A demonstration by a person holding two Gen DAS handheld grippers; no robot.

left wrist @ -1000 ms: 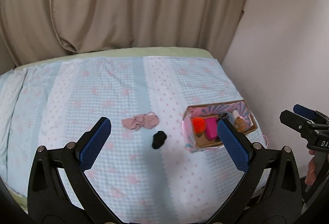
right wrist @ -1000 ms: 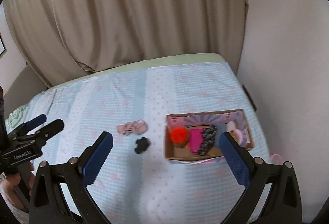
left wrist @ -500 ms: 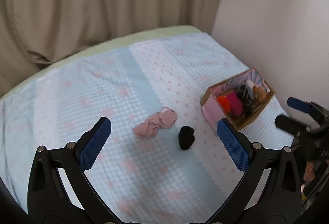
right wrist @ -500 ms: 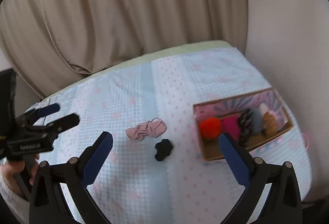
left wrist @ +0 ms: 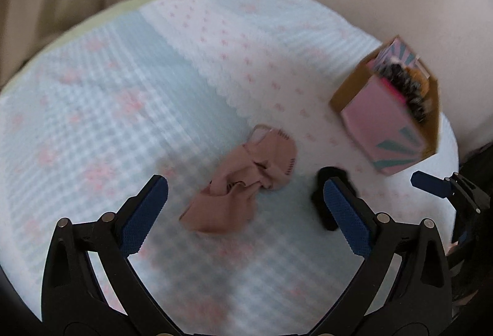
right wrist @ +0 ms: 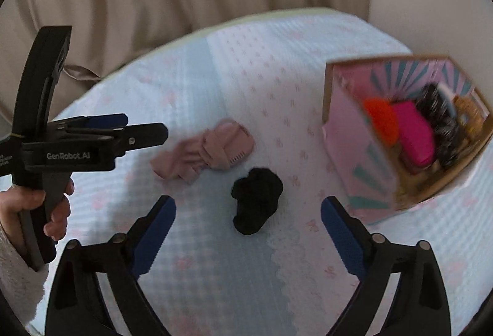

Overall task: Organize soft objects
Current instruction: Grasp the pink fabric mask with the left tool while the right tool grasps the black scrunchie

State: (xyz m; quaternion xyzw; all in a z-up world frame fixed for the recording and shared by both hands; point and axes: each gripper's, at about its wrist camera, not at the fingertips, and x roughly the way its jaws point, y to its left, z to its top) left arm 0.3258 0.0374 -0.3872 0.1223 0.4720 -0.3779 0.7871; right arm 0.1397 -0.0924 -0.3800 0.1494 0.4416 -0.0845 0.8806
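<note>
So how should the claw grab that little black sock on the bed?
Probably from straight above, pinching the black sock across its bunched, fatter upper lump. It lies loose on the bedspread, apart from the pink sock and the box, so the open right gripper has room on both sides.

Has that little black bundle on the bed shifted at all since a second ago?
No. The black bundle lies just below the pink sock and left of the box, as before; only the cameras came closer.
</note>
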